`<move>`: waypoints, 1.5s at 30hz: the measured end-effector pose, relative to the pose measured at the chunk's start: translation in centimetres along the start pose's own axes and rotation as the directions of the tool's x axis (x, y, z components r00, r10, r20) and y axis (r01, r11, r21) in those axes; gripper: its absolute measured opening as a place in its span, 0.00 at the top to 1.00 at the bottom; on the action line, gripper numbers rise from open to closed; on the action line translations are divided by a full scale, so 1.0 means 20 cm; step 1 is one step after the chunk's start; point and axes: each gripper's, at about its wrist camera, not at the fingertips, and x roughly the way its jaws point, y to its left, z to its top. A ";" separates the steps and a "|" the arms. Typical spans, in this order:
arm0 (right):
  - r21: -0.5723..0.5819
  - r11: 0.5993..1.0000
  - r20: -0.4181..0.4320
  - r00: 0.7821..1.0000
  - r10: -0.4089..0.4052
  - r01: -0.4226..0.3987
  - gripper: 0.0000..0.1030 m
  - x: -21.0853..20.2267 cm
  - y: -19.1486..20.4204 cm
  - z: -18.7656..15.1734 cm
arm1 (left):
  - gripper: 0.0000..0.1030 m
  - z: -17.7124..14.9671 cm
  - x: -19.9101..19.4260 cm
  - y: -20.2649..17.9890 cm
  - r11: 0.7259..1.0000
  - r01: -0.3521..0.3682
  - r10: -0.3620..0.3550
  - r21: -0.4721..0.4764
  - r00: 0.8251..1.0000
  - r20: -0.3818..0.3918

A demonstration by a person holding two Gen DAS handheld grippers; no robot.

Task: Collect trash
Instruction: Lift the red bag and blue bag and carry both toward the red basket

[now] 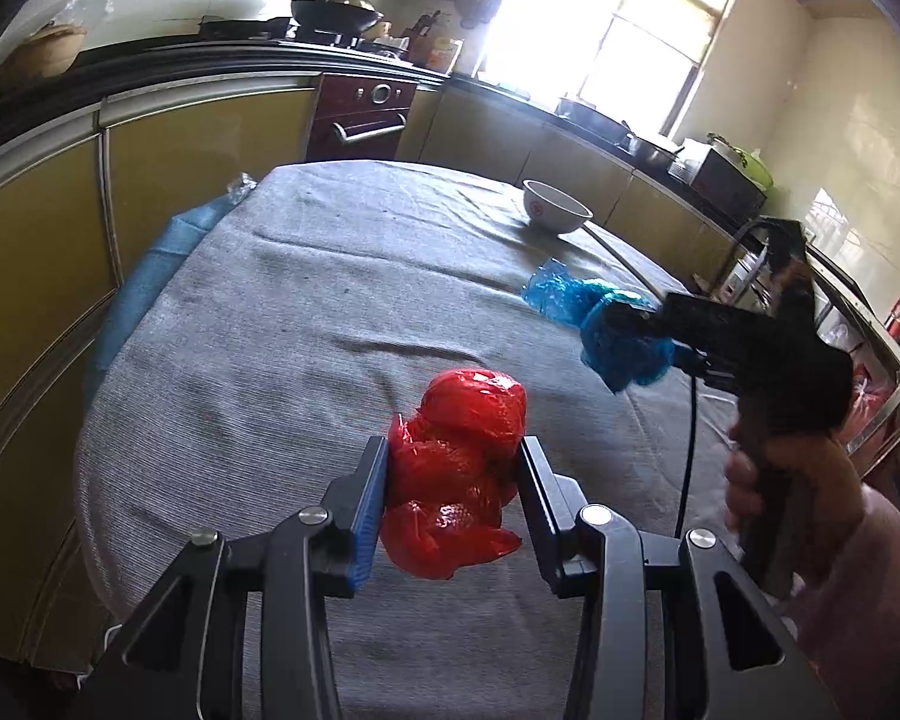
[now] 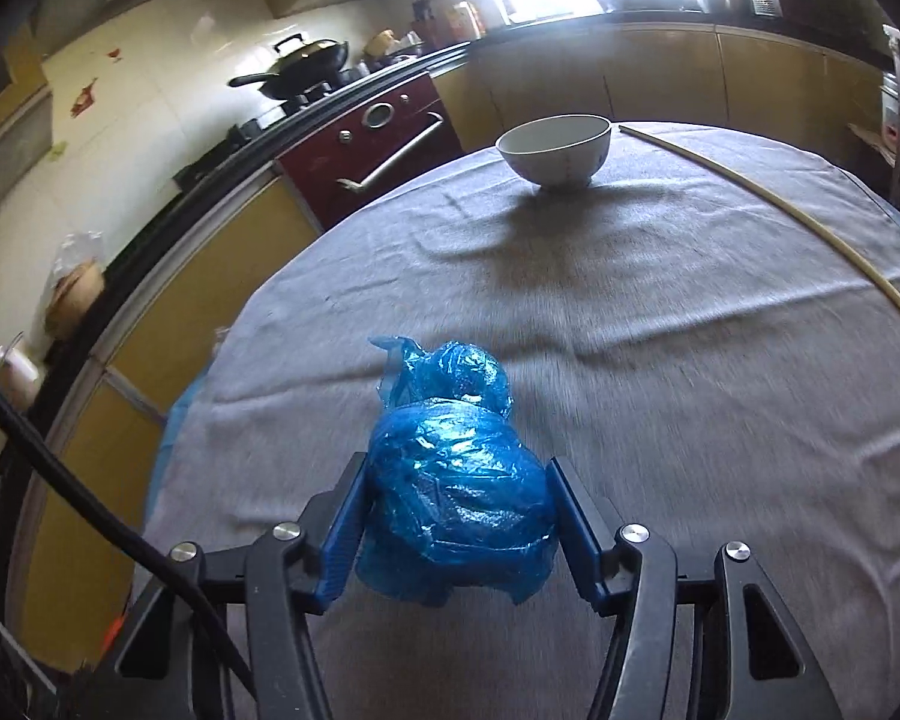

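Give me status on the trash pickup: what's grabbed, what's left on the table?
Done: nothing visibly binned; no bin is in view. In hand: the left gripper is clamped on the red plastic wad, and the right gripper has the blue plastic wad between its pads, apparently gripped. Left: a second blue wad still lies on the grey cloth. A white bowl also stands there.

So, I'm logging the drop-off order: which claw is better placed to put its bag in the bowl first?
Right, probably. The right claw grips the blue bag and faces the bowl squarely. The left claw, holding the red bag, sees it off to one side.
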 end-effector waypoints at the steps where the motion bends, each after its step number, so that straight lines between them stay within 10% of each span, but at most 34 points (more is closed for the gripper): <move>1: -0.003 1.000 -0.002 1.000 0.006 -0.006 0.40 -0.04 -0.01 -0.02 | 0.57 -0.01 0.00 -0.02 1.000 0.001 -0.001 0.007 1.000 -0.001; 19: 0.027 0.997 0.058 0.996 0.068 -0.070 0.40 -0.75 -0.12 -0.55 | 0.57 -0.15 -0.09 -0.37 0.987 0.065 -0.062 0.144 0.998 -0.024; 45: 0.106 0.993 0.101 0.994 0.045 -0.055 0.40 -0.98 -0.21 -0.81 | 0.57 -0.25 -0.23 -0.52 0.973 0.070 -0.071 0.218 0.997 -0.004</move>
